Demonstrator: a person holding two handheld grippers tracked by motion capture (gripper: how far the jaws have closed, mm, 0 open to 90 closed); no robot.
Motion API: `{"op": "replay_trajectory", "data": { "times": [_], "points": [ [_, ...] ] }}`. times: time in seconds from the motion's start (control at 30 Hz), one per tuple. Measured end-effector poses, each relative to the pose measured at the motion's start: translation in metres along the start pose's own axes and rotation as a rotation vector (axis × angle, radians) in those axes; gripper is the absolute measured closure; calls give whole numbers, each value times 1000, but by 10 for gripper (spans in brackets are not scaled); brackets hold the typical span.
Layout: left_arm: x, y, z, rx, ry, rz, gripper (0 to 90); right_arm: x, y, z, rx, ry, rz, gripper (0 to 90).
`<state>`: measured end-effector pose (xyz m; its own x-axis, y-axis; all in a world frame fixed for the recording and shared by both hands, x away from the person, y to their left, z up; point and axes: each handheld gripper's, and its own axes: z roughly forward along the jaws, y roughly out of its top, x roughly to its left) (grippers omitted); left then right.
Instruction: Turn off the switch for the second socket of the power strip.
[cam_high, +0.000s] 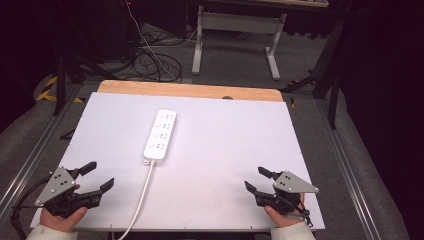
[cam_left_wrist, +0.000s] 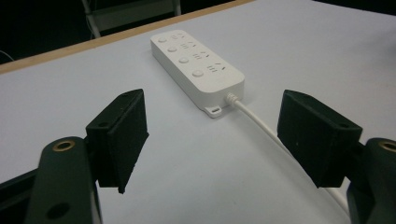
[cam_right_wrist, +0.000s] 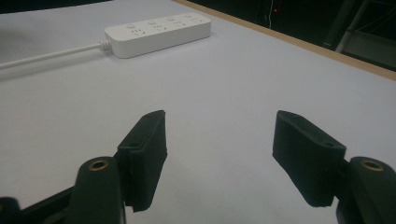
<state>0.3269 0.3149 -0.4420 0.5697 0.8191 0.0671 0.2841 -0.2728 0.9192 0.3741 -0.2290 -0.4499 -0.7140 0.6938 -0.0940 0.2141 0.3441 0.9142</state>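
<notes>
High view: unlabelled white power strip (cam_high: 160, 136) lies on table (cam_high: 235, 150).

The white cord (cam_high: 142, 192) of the power strip (cam_high: 160, 136) runs off the table's near edge, right of the left tongs (cam_high: 95, 176), so its plug end is cut off. In the left gripper view the cord passes behind the right-hand jaw. The socket markings are too small to read.

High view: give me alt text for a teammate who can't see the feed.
A white power strip lies mid-table on a white tabletop, its cable running to the near edge. A person's hands hold the left gripper and right gripper at the near corners, both open and holding nothing.
</notes>
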Motion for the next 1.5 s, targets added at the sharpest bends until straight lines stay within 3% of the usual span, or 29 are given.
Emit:
{"op": "replay_trajectory", "data": {
  "times": [0.07,0.37,0.53,0.7,0.83,0.87,0.97,1.23,1.4,1.5],
  "points": [
    [-2,1,-1,1,19,34,252,0,0,0,2,-2,0,359],
    [-2,3,-3,1,-18,23,231,2,0,1,10,8,-4,349],
    [-4,5,-4,15,-19,51,203,2,0,2,9,12,-5,349],
    [-5,7,-4,2,-5,56,250,2,-1,3,17,25,-8,353],
    [-3,11,-6,-10,-22,30,284,3,-1,4,19,26,-10,356],
    [-1,15,-7,10,-49,13,317,3,-1,4,18,26,-11,356],
    [0,20,-6,34,-64,-5,327,3,-1,4,19,33,-13,357],
    [1,36,-3,85,-64,13,327,3,-1,6,30,31,-14,361],
    [7,49,6,126,-161,2,348,4,-2,7,33,39,-15,373],
    [7,57,11,118,-160,6,346,5,-2,7,33,39,-19,374]
  ]
}}
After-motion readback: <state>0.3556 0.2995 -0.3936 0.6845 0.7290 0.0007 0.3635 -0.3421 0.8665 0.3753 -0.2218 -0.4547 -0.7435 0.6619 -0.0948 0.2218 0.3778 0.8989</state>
